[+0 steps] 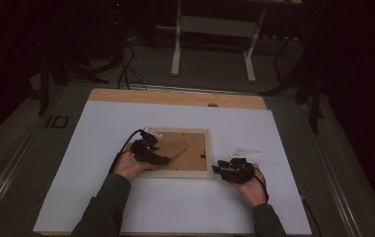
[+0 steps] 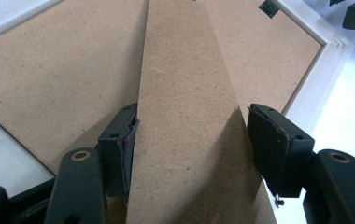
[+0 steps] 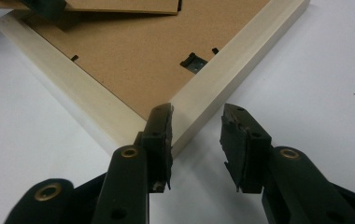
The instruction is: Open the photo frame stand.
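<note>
Black jaws of the left gripper (image 2: 189,140) straddle the brown stand flap (image 2: 189,112) of the picture frame (image 1: 178,152), one pad touching its edge, the other just clear. Face-down on the white table (image 1: 101,207), the pale wooden frame shows its fibreboard back. By its near corner, the right gripper (image 3: 195,140) gapes, holding nothing.

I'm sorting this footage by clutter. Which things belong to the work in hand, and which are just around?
In the work:
picture frame, lying face down
fibreboard stand, between the left gripper jaws
right gripper, open at the frame's corner

Just around:
white desk legs
floor cables
</note>
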Demonstrator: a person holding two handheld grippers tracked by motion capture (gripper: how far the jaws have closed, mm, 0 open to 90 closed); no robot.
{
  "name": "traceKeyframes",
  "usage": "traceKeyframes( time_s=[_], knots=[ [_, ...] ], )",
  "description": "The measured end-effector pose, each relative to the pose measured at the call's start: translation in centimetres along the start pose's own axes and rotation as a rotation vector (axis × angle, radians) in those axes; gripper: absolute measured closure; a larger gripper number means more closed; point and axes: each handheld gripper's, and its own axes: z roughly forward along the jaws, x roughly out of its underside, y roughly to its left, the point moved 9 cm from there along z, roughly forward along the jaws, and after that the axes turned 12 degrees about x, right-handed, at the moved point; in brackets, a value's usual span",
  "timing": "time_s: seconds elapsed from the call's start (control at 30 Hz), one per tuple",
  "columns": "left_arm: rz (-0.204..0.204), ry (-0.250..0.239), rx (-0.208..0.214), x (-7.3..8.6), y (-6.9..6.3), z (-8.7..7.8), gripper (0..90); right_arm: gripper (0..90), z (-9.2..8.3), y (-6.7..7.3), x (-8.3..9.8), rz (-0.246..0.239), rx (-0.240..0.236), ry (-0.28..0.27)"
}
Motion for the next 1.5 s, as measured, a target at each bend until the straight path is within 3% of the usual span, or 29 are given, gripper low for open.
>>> traceKeyframes(
  time_s=[0.27, 0.93, 1.5],
  knots=[
    [0.026, -0.022, -0.034, -0.3, -0.3, -0.1, 39.6, 61.7, 0.0, -0.1, -0.2, 0.015, 0.006, -0.001],
    [0.149, -0.053, -0.138, -0.6, -1.5, -0.8, 39.7, 59.3, 1.0, -0.1, -1.6, 0.020, 0.019, 0.002],
    [0.183, -0.083, -0.172, -0.4, -2.1, -1.0, 39.7, 53.1, 2.3, -0.4, -2.6, 0.076, 0.035, -0.001]
  ],
)
